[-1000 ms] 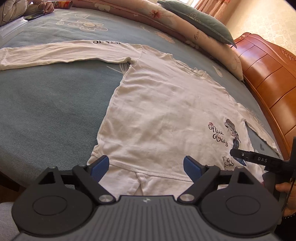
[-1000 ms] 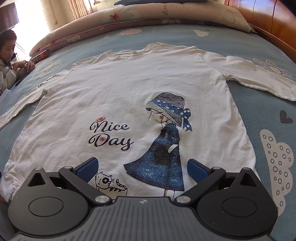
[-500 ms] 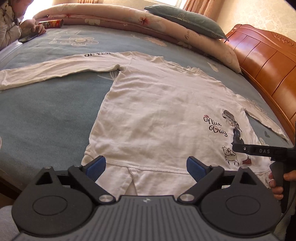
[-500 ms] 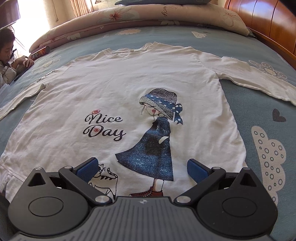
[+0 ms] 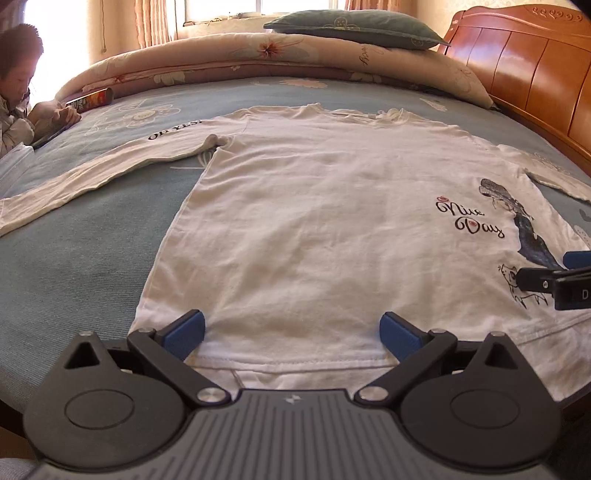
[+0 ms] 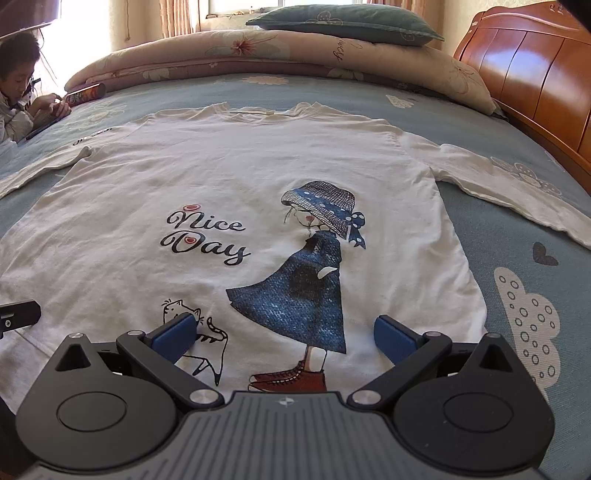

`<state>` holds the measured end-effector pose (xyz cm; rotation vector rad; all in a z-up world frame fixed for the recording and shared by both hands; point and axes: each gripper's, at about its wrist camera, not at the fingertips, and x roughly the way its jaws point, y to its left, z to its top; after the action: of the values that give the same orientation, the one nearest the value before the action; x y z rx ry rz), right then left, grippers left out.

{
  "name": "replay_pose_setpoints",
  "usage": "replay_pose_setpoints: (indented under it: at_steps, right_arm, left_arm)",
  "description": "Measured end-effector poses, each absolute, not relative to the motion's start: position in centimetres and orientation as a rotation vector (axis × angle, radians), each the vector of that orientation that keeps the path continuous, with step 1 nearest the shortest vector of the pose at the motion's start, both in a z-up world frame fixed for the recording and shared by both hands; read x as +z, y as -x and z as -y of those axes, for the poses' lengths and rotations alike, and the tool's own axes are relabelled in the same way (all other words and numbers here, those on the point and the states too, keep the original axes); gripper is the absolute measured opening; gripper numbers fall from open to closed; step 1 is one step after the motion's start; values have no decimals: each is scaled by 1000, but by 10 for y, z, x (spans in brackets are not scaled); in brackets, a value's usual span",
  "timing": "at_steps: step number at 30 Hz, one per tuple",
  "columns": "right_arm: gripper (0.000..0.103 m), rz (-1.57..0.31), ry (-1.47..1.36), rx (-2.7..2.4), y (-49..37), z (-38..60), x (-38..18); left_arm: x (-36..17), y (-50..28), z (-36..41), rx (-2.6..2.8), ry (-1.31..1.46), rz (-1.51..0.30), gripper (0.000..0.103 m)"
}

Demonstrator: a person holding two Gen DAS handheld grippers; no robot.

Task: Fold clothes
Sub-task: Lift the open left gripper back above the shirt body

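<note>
A white long-sleeved shirt [image 5: 314,221] [image 6: 221,177] with a "Nice Day" girl print lies flat, front up, on the blue bed cover, both sleeves spread out sideways. My left gripper [image 5: 291,332] hovers over the shirt's bottom hem near its left corner; its jaws are still opening wide and nothing is pinched between the blue pads. My right gripper [image 6: 284,332] stands open just above the lower part of the print, over the hem. Its tip [image 5: 554,280] shows at the right edge of the left wrist view.
A rolled quilt [image 6: 277,51] and a green pillow [image 6: 343,20] lie along the far side. A wooden headboard [image 6: 535,74] stands at the right. A person [image 6: 22,88] leans on the far left corner with a phone, beside a snack tube [image 6: 85,94].
Both grippers have come lower and closer to the shirt's hem. The left view has rolled level and swung right, and the left jaws stand a little wider.
</note>
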<state>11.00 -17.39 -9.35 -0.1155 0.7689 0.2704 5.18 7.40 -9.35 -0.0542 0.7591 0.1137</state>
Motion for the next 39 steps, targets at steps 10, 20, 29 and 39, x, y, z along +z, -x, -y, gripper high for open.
replay_pose_setpoints:
  at_steps: [10,20,29,39]
  right_arm:
    - [103,-567,-227,296,-36,253,-75]
    - [103,-547,-400,224,-44,304,-87]
    - [103,-608,-602,248,-57,317,-102]
    - [103,-657,-617,295,-92,302,-97]
  left_arm:
    - [-103,-37,-70,124,44,-644,102]
    - [-101,-27,-80,95,166,-539,102]
    - [-100,-23,-80,22,186,-517,102]
    - [-100,-21,-81,2,190,-520,102]
